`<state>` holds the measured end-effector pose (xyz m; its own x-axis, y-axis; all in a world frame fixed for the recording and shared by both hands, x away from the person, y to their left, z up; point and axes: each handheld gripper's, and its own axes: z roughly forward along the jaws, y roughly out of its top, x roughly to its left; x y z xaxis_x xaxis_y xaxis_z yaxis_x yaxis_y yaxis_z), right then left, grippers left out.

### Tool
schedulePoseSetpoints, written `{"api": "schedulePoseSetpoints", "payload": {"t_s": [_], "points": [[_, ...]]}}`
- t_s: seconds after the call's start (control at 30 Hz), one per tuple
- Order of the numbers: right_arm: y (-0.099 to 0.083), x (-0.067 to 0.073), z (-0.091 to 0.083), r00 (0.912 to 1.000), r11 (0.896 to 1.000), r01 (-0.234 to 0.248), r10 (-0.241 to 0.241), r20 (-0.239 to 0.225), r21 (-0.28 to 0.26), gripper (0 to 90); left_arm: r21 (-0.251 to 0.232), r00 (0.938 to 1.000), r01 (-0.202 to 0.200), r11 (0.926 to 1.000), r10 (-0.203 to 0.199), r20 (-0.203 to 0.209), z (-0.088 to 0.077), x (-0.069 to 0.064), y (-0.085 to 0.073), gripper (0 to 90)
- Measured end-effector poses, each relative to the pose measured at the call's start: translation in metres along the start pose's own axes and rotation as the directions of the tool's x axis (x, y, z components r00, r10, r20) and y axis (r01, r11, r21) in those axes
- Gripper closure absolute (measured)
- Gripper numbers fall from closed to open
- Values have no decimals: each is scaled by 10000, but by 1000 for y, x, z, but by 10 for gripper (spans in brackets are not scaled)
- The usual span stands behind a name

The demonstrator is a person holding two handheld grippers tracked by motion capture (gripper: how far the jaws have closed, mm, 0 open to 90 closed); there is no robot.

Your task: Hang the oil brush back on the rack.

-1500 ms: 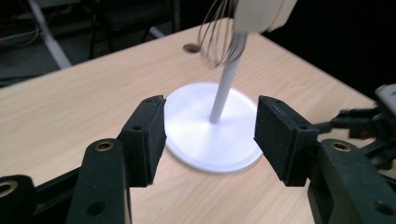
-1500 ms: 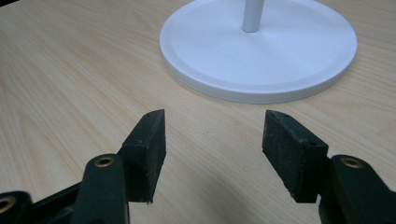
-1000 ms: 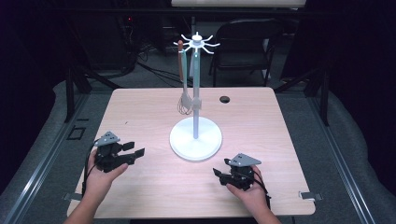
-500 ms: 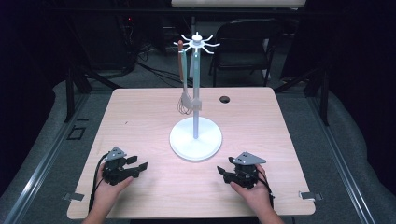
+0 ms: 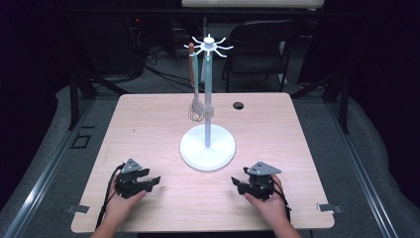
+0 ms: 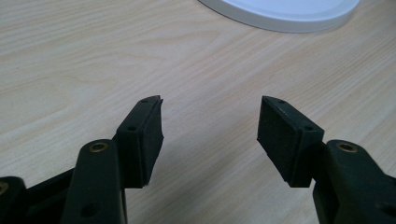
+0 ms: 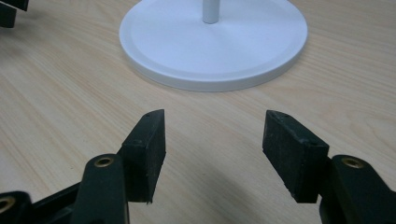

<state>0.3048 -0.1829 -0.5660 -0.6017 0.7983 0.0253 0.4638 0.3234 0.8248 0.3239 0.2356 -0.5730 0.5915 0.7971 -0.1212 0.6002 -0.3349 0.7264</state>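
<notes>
Left gripper (image 5: 148,182) lay low on the wooden table (image 5: 148,124) at about 7 o'clock from the stand, held in the person's left hand (image 5: 121,201); jaws released and spread wide, having just been opening further, nothing between them; in the left gripper view the gripper (image 6: 210,121) showed bare wood grain between its pads (image 6: 144,135), with the edge of the white base (image 6: 280,14) at roughly 1 o'clock beyond them, apart from the tips.

Right gripper (image 5: 240,184) rested on the table at about 5 o'clock from the stand, in the right hand (image 5: 270,203); jaws likewise released, empty; a grey three-cornered plate (image 5: 262,168) sat on top; in the right gripper view the gripper (image 7: 212,126) pointed at the round white base (image 7: 215,46) at 12 o'clock, near but not touching; the tip of the left gripper (image 7: 11,11) showed at 10 o'clock, well apart.

Utensil stand (image 5: 208,99) stood upright near the table's middle; round white base (image 5: 208,148), pale post, ring of hooks (image 5: 209,47) at top; a whisk (image 5: 195,106) with a brown handle hung from a hook at 9 o'clock of the post, wire head down beside the post, clear of the table; a second pale utensil hung close against the post, kind unclear.

Black cable grommet (image 5: 238,105) sat in the tabletop at 1 o'clock from the base, well apart; a folding chair (image 5: 262,49) stood beyond the far edge.
</notes>
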Motion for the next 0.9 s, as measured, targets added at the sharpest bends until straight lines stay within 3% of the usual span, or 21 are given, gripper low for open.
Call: {"api": "schedulePoseSetpoints", "payload": {"t_s": [0.17, 0.3, 0.9], "points": [[0, 7, 2, 9993, 9993, 369, -369, -20, -19, 389, 31, 9998, -222, 9997, 222, 18, 3, -4, 0, 395], [-1, 10, 4, 9994, 9994, 351, -351, -62, -23, 388, 143, 9993, -363, 9992, 364, -54, 4, -4, 0, 394], [-2, 27, 11, 9955, 9963, 843, -834, -439, 173, 382, 53, 9994, -317, 9995, 318, -97, 4, -4, 0, 387]]}}
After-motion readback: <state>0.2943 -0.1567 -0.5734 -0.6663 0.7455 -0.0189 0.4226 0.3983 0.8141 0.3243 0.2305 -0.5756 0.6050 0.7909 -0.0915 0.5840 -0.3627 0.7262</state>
